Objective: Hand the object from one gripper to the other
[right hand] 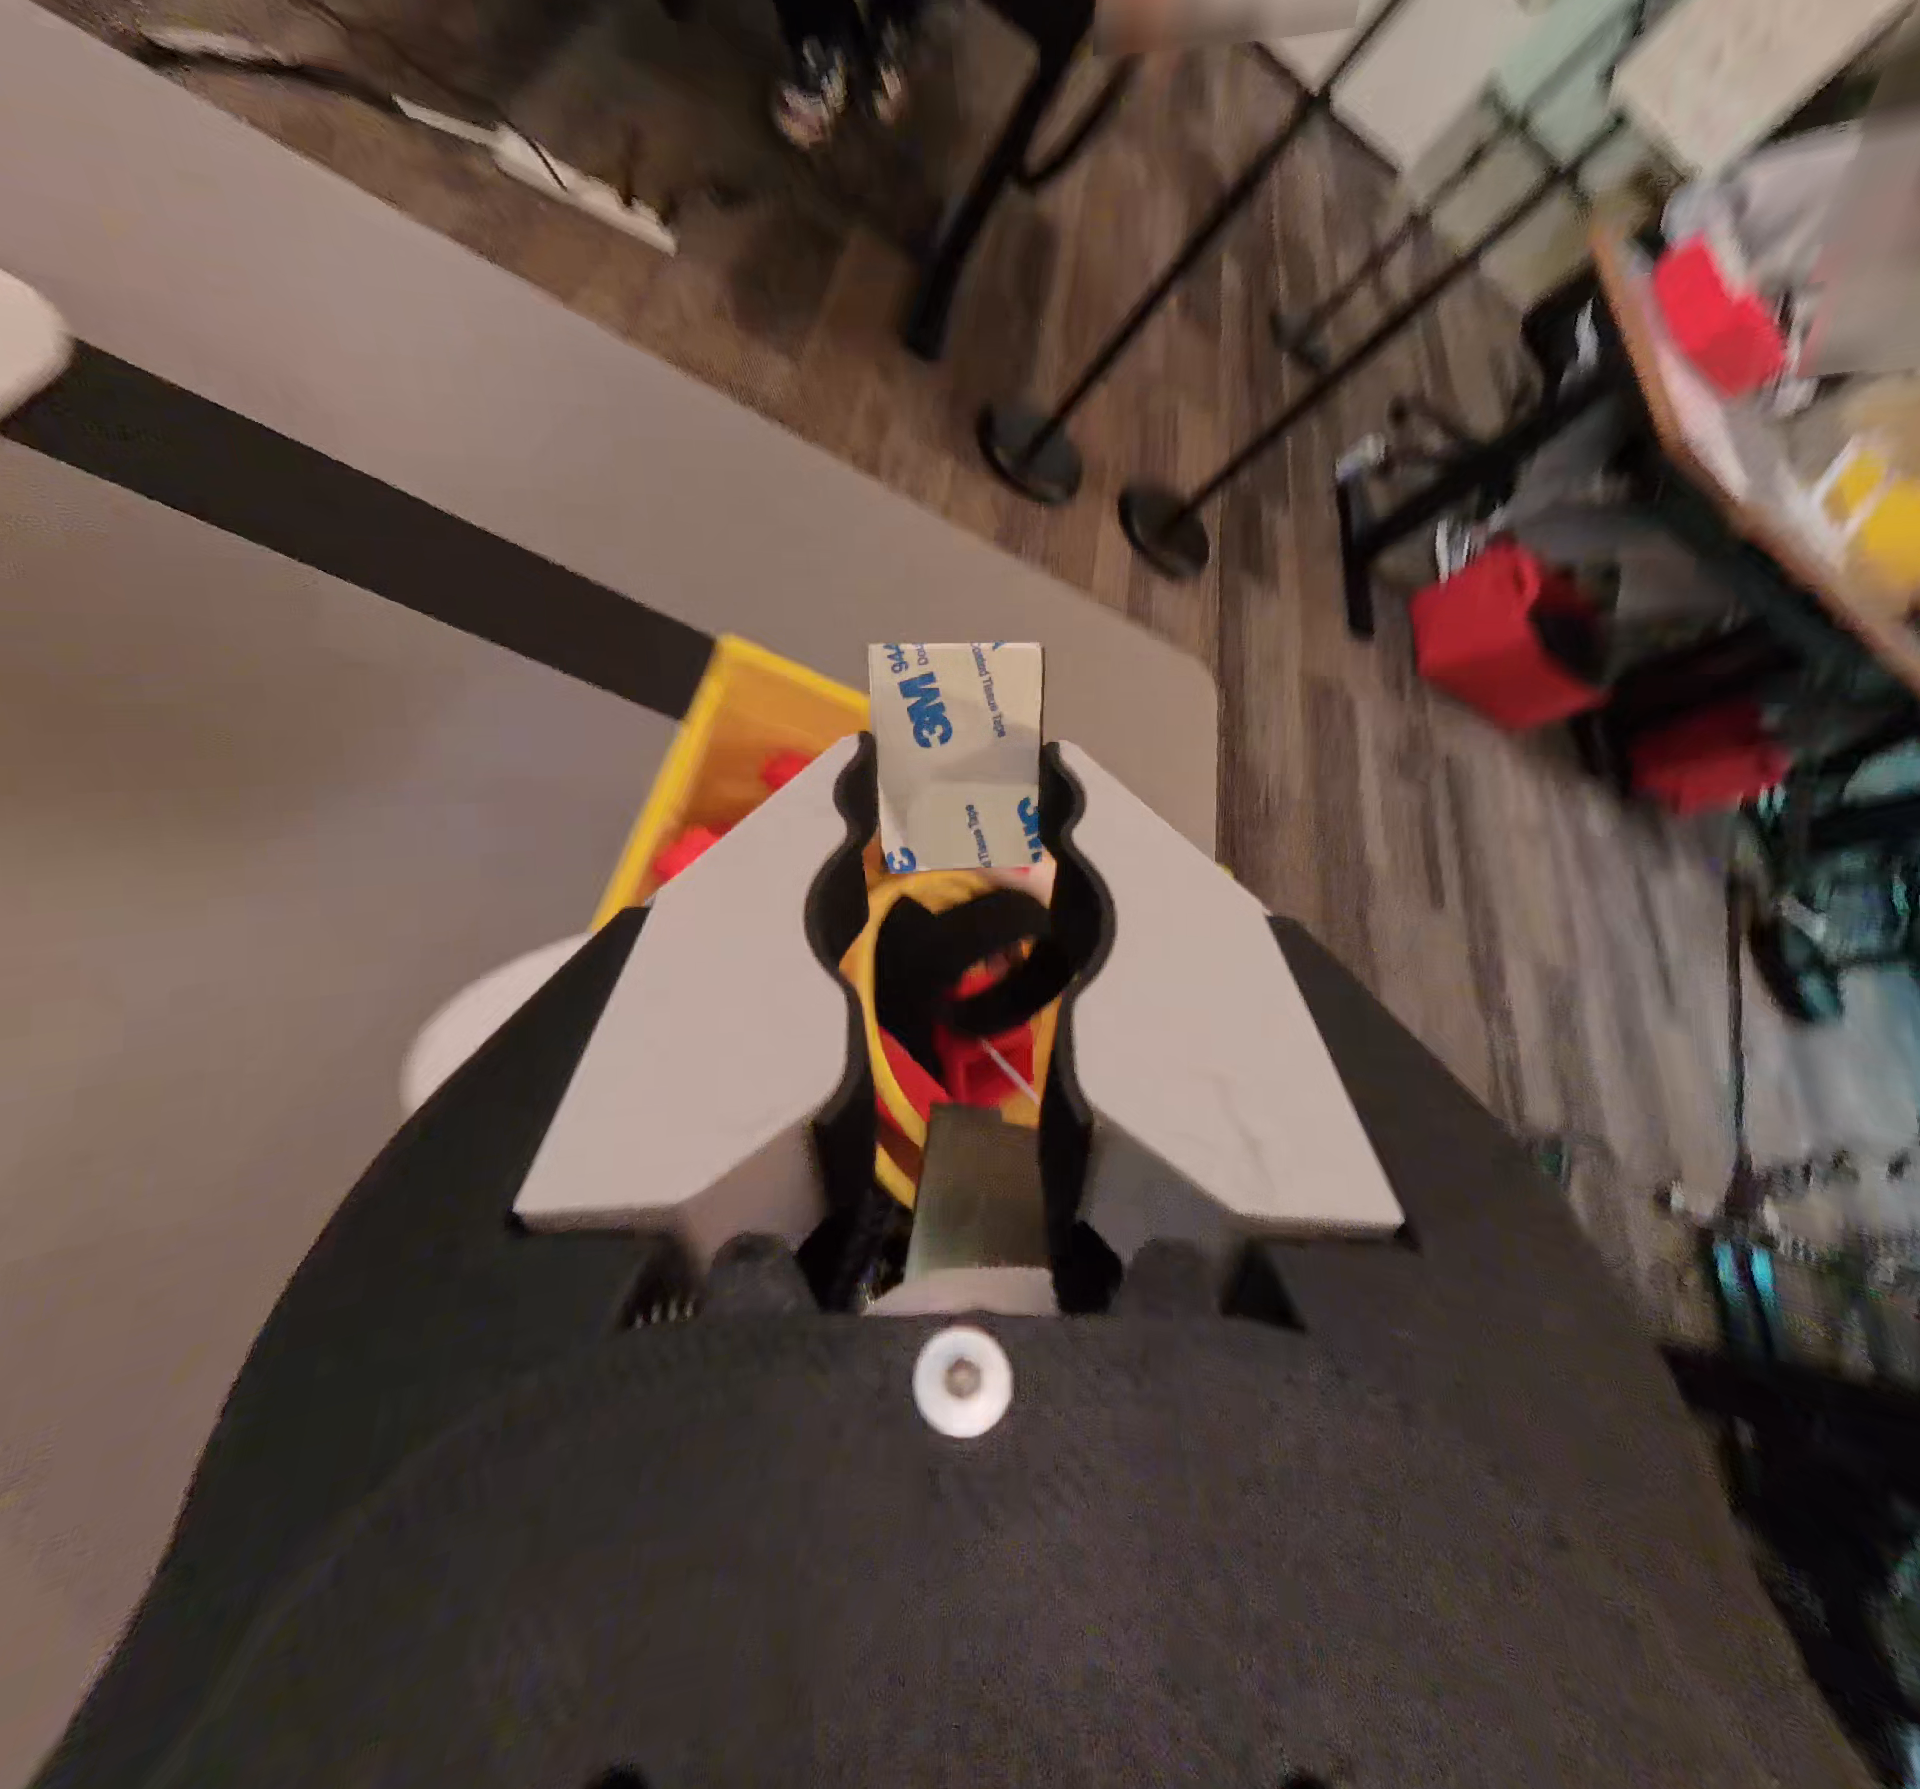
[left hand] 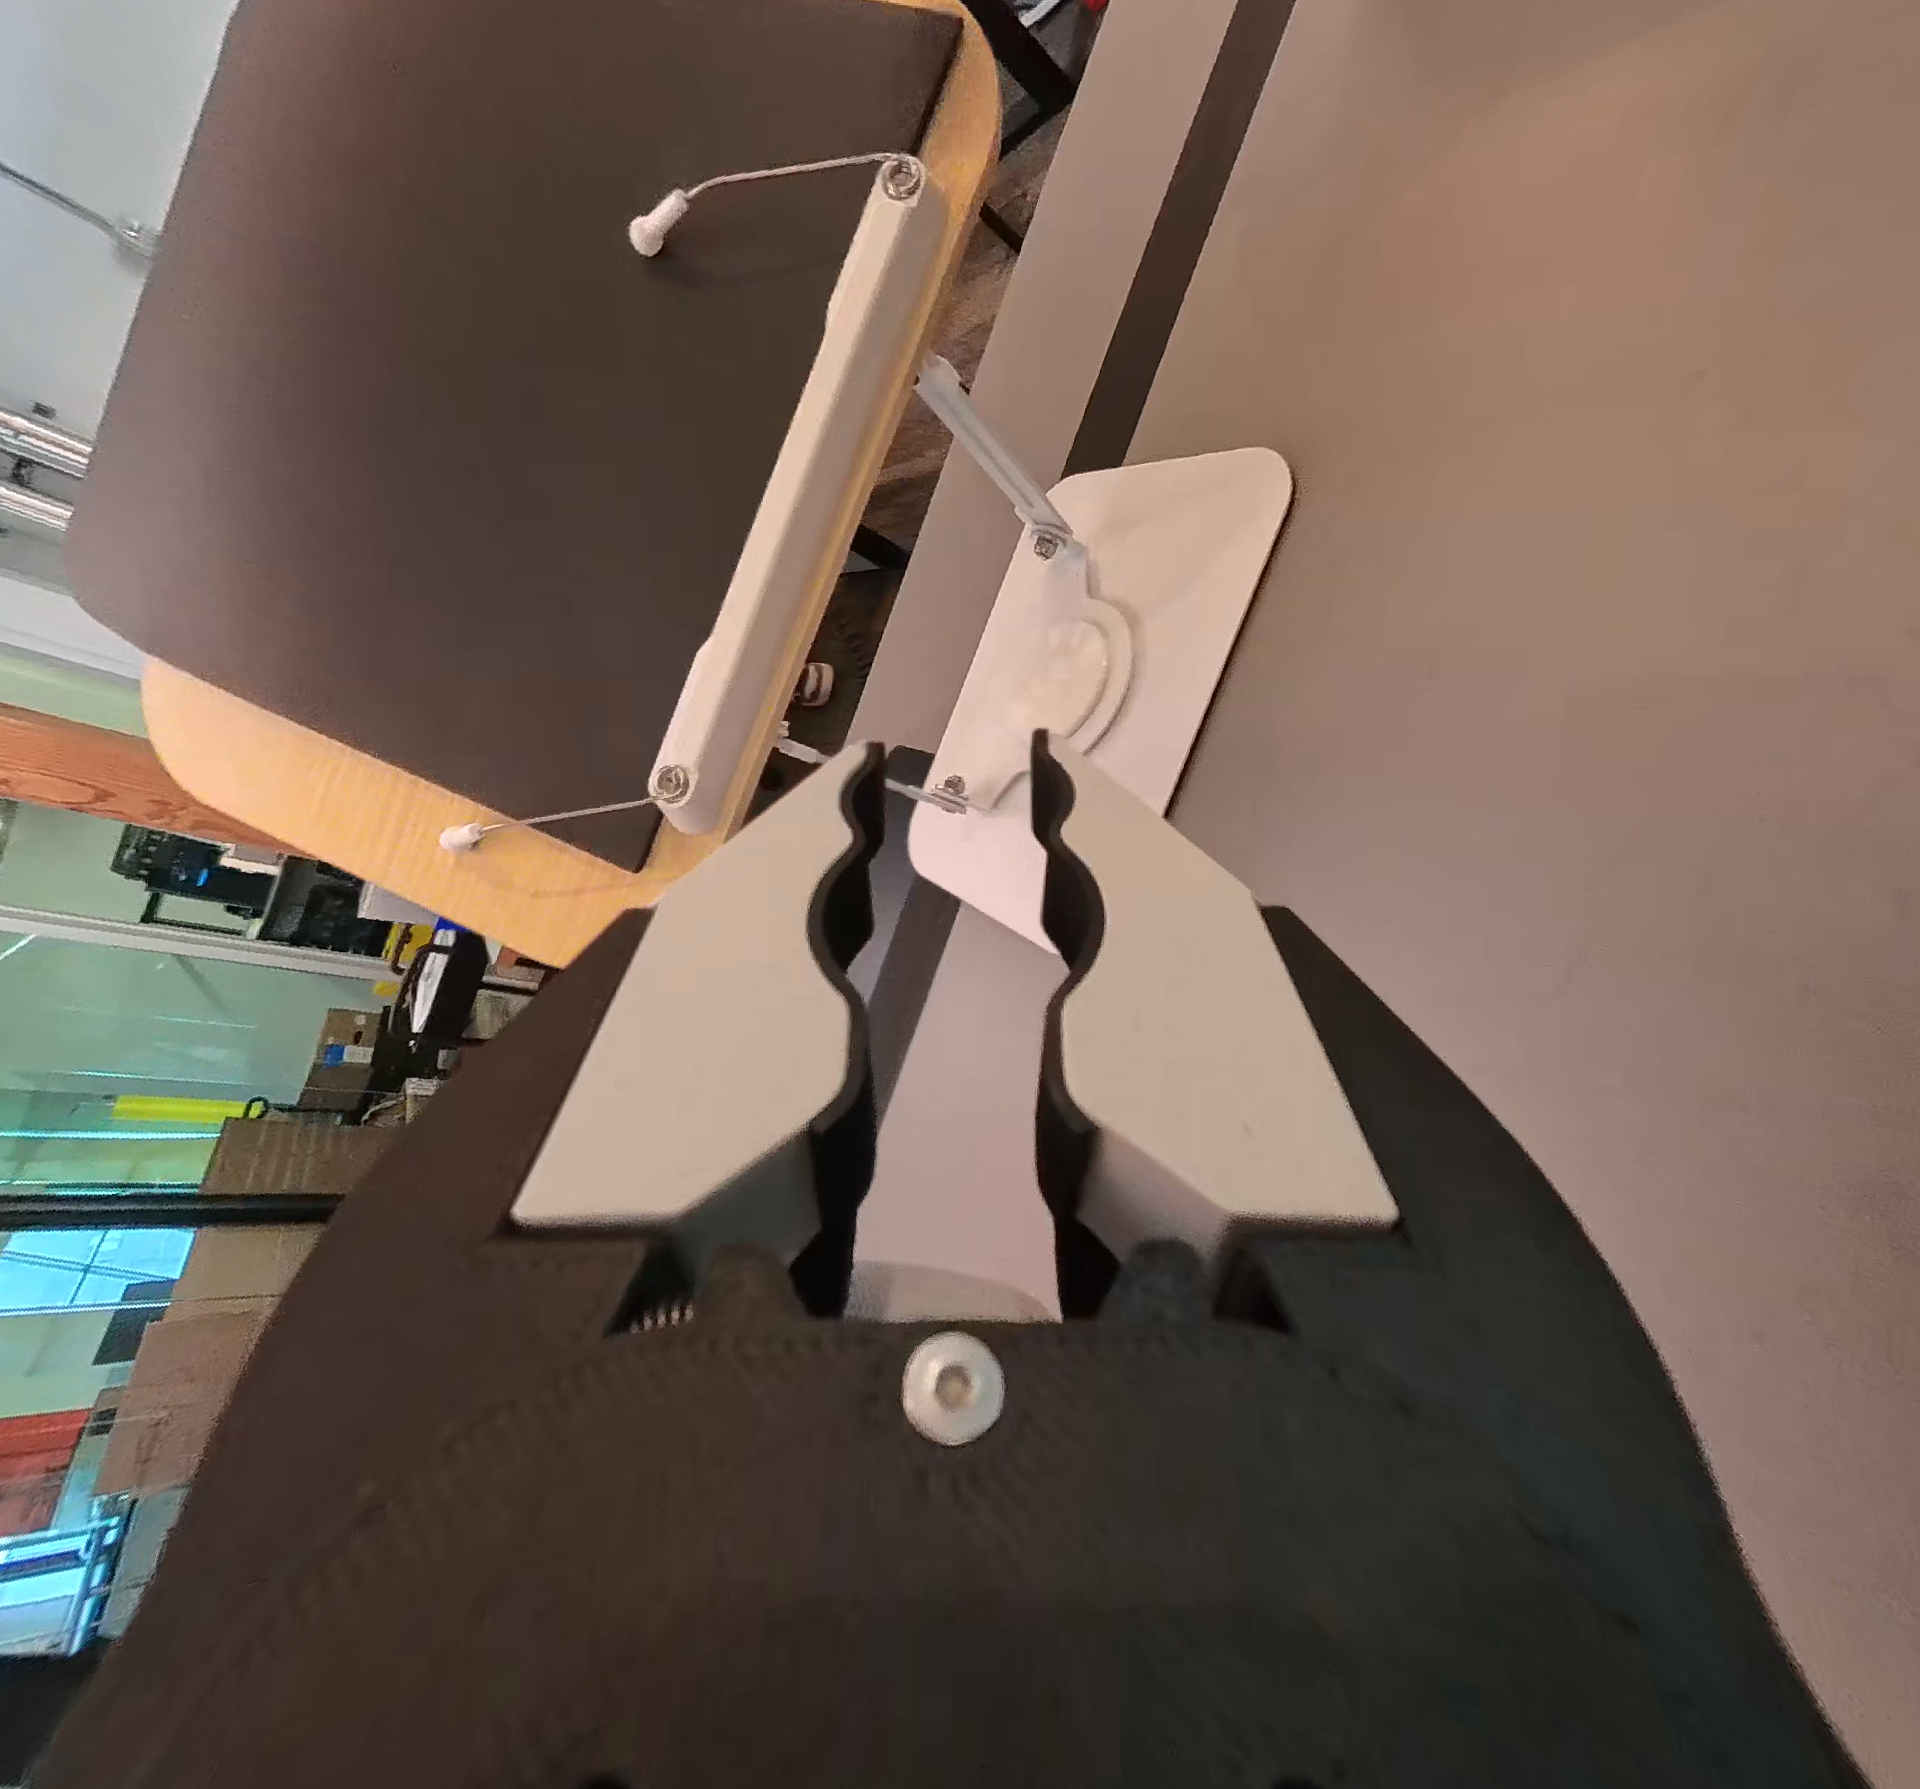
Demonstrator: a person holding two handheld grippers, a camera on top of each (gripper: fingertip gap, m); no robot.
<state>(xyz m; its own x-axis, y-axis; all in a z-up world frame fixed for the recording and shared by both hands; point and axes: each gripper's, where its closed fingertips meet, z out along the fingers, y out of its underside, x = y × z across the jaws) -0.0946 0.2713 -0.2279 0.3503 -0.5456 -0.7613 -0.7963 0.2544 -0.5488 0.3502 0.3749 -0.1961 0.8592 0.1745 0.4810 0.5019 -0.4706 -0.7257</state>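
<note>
Book stand (left hand: 499, 368) close before left gripper (left hand: 956, 773)

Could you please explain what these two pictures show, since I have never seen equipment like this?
Each picture comes from a camera on a hand-held gripper, looking forward along its two jaws. The left gripper is open and empty, over a grey table with a white stand carrying a dark tilted board. The right gripper is shut on a small white piece with printed adhesive backing, above a yellow bin of red parts. The other gripper shows in neither view.
</note>
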